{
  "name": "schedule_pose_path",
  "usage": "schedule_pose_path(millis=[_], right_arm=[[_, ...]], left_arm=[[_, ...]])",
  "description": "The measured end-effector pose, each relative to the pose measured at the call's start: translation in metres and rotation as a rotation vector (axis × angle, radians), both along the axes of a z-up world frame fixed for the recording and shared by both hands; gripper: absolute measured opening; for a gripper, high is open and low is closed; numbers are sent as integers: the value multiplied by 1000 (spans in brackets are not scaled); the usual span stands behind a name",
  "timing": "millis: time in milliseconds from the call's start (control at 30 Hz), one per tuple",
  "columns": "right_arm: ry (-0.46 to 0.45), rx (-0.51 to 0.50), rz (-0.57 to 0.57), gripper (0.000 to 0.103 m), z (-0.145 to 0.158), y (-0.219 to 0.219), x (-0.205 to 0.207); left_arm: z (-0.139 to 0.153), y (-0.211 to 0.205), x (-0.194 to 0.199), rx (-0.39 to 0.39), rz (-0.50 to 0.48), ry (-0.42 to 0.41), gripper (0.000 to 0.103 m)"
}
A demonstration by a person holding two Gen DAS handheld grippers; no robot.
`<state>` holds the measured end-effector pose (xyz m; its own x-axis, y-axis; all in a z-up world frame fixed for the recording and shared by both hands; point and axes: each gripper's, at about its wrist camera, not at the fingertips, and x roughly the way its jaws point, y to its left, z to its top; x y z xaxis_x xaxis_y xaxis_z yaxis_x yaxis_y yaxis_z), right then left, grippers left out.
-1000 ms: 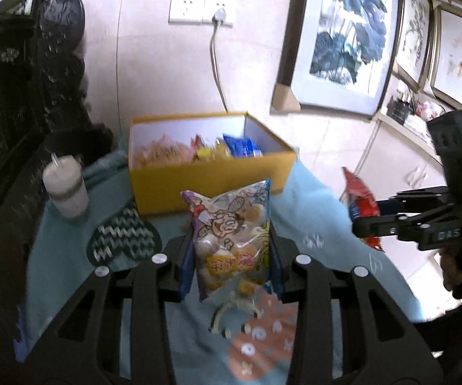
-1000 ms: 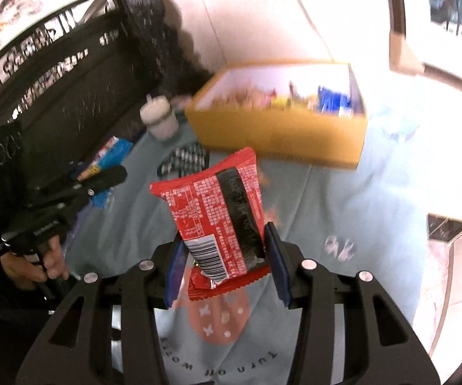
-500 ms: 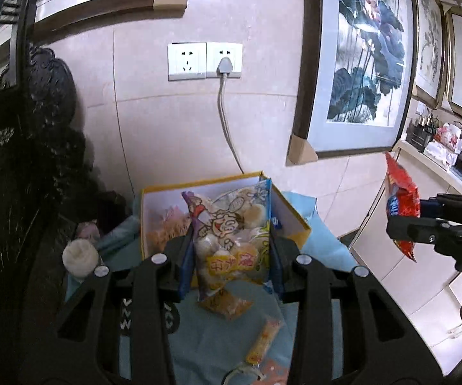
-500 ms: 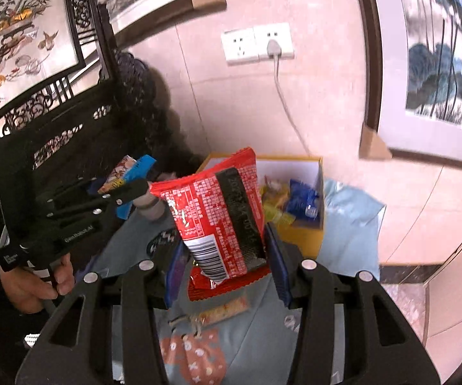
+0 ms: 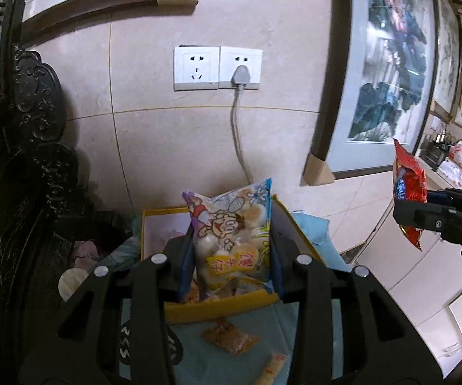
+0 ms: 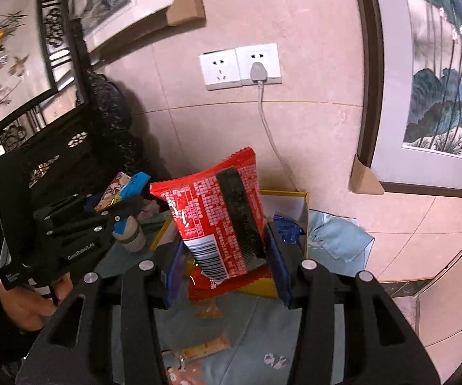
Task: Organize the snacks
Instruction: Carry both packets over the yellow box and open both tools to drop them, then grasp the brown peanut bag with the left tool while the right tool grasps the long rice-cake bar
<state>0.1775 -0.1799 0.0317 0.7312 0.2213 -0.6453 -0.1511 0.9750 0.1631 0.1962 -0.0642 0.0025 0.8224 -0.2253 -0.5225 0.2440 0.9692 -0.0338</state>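
Observation:
My left gripper (image 5: 229, 266) is shut on a clear cartoon-printed snack bag (image 5: 231, 234) and holds it upright above the yellow box (image 5: 221, 308). My right gripper (image 6: 224, 269) is shut on a red snack packet (image 6: 218, 218), held upright in front of the yellow box (image 6: 298, 194). The red packet also shows at the right of the left wrist view (image 5: 407, 189). The left gripper with its bag shows at the left of the right wrist view (image 6: 115, 211). Several snacks lie inside the box.
A blue-green cloth (image 6: 263, 337) covers the table. Small orange packets (image 5: 229, 337) and a long stick packet (image 6: 205, 351) lie on it before the box. A white cup (image 5: 70, 284) stands at left by dark carved furniture (image 5: 12, 224). The wall with sockets (image 5: 218, 69) is close behind.
Both grippers have risen and tilted up while holding their packets. The box now sits lower and closer beneath them, and the wall fills more of both views.

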Motion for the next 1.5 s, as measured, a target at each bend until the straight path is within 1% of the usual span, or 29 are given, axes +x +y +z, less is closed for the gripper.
schedule_pose_path(millis=[200,233,267,300,333,367,400,467,500,600,633,700,767,933,1033,1167,1333,1467,1500], right_arm=[[29,-14,-35,48,-9,-1,55],[30,-16,-45,49,-12,-1,69],[33,-18,-55,50,-15,-2,82],[44,-24,-64,63,-20,-3,93],[63,-33,-79,79,-28,-5,106],[84,-53,-99,81,-37,-6,117],[126,-90,-127,81,-54,-7,128],[182,-96,-117,81,-80,-8,131],[184,-98,-113,81,-87,-8,128],[214,-102,-93,81,-117,-8,114],[227,-93,-93,81,-124,-8,109],[254,-77,-92,81,-139,-7,101],[269,-73,-89,81,-146,-4,93],[279,-86,-53,81,-153,12,69],[285,-90,-21,81,-158,20,53],[311,-101,50,81,-177,33,24],[385,-124,167,81,-221,55,-18],[442,-151,243,81,-258,78,-43],[445,-154,251,81,-262,82,-47]], left_arm=[[-4,1,53,31,38,11,39],[-6,1,66,39,41,14,41],[-8,1,78,44,39,23,50],[-14,1,93,43,25,42,60],[-23,1,108,47,9,73,83],[-34,1,118,74,28,99,98],[-48,3,127,108,66,132,98],[-73,9,135,117,81,213,98],[-87,13,133,129,92,233,98],[-112,20,123,155,113,258,98],[-121,24,120,147,128,280,98],[-133,29,112,123,149,304,98],[-139,30,105,116,156,313,98],[-151,24,83,118,142,331,98],[-156,25,69,99,139,344,98],[-169,26,52,89,116,358,98],[-206,30,30,46,71,425,98],[-231,26,24,48,37,466,98],[-236,23,24,56,31,468,98]])
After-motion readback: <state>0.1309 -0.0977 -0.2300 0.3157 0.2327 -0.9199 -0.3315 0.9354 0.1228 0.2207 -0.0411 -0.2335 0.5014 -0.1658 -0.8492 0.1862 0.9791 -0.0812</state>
